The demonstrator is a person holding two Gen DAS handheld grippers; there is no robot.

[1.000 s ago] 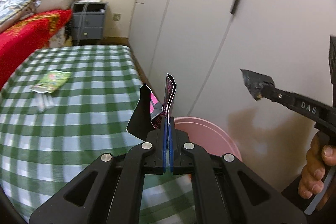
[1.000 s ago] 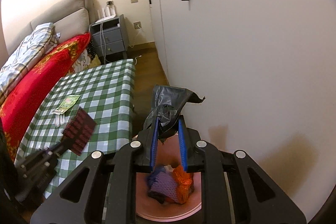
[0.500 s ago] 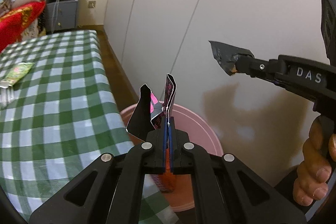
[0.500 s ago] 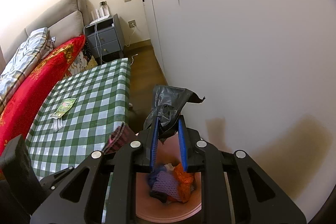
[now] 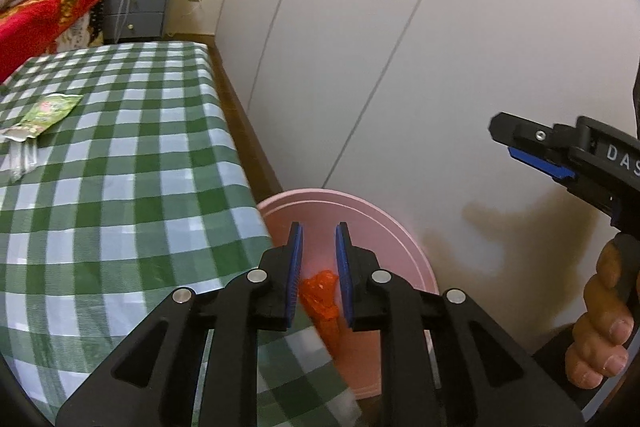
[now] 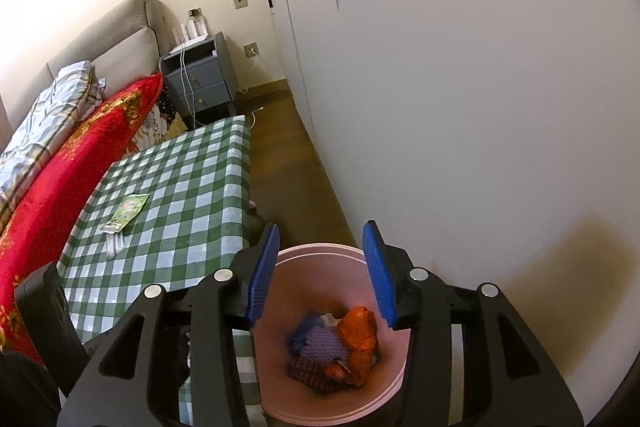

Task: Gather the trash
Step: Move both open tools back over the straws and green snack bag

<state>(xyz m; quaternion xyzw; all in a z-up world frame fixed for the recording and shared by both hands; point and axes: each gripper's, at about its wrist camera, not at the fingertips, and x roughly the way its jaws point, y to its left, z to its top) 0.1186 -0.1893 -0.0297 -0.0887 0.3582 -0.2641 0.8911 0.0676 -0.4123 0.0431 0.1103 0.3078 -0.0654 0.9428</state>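
Observation:
A pink bin (image 6: 320, 254) stands on the floor between the checked table and the white wardrobe; it also shows in the left wrist view (image 5: 360, 211). Inside lie orange (image 6: 358, 335), purple (image 6: 320, 341) and dark patterned trash. My right gripper (image 6: 320, 269) is open and empty right above the bin. My left gripper (image 5: 318, 267) is open and empty over the bin's near rim, with an orange wrapper (image 5: 320, 291) seen below it. A green packet (image 5: 48, 111) and a clear wrapper (image 5: 22, 155) lie on the table.
The green-checked table (image 5: 120, 167) sits left of the bin. The white wardrobe (image 6: 460, 87) rises close on the right. A red-covered bed (image 6: 68, 163) and a grey nightstand (image 6: 198, 77) stand behind. The right gripper's body (image 5: 568, 159) and hand show at the left view's right edge.
Both grippers opened over the bin. The black-pink wrapper left the left gripper and the black wrapper left the right one. The left gripper swung from the table to the bin.

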